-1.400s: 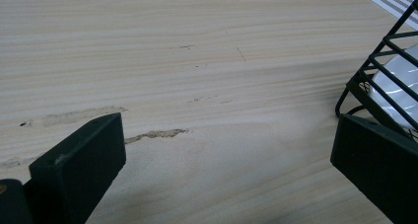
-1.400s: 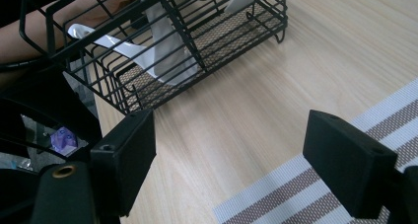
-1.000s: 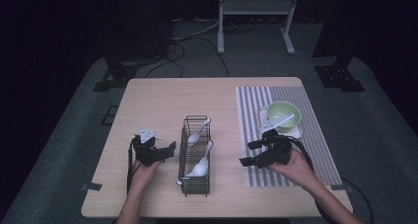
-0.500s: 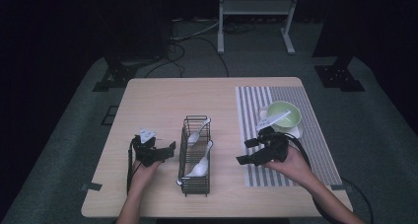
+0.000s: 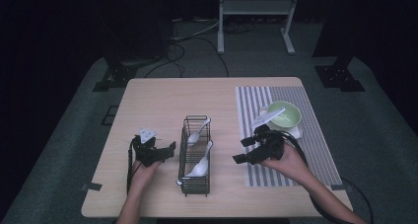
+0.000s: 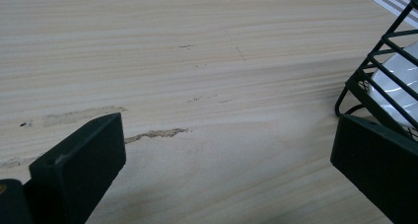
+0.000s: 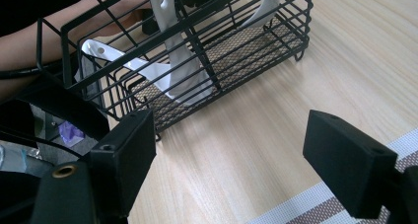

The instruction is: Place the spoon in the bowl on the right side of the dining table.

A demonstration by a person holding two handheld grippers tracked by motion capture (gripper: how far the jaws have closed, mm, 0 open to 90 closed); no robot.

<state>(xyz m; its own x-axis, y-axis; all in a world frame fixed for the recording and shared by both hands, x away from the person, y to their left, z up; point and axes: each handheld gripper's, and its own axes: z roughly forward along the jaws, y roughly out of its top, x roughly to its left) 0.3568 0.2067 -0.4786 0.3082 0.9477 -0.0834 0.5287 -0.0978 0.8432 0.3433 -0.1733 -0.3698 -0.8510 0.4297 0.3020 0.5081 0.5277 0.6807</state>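
A black wire basket point(image 5: 196, 155) stands near the middle of the table point(image 5: 162, 95), long side running away from the person, w/ a fine mesh floor seen in the right gripper view. 2 white spoons lie in it: the far spoon point(image 5: 198, 132) leans on the far end w/ its handle up over the rim, the near spoon point(image 5: 199, 166) sits lower, bowl toward the person. In the right gripper view both spoons cross inside the bars, 1 handle w/ a small hole at its tip.

Left gripper point(image 5: 166, 151) is just beside the basket's left wall, low over the wood. Jaws wide apart, nothing between them but bare table; its right jaw sits right up against the basket's bottom corner in the left gripper view, contact can't be told.

Right gripper point(image 5: 245, 149) is right of the basket, at the left edge of the striped mat point(image 5: 315, 145), pointing at the basket. Jaws spread wide, holding nothing, clear of the wire.

Farther along the mat, a green bowl point(image 5: 284, 115) w/ a 3rd white spoon point(image 5: 267, 118) resting across its rim.
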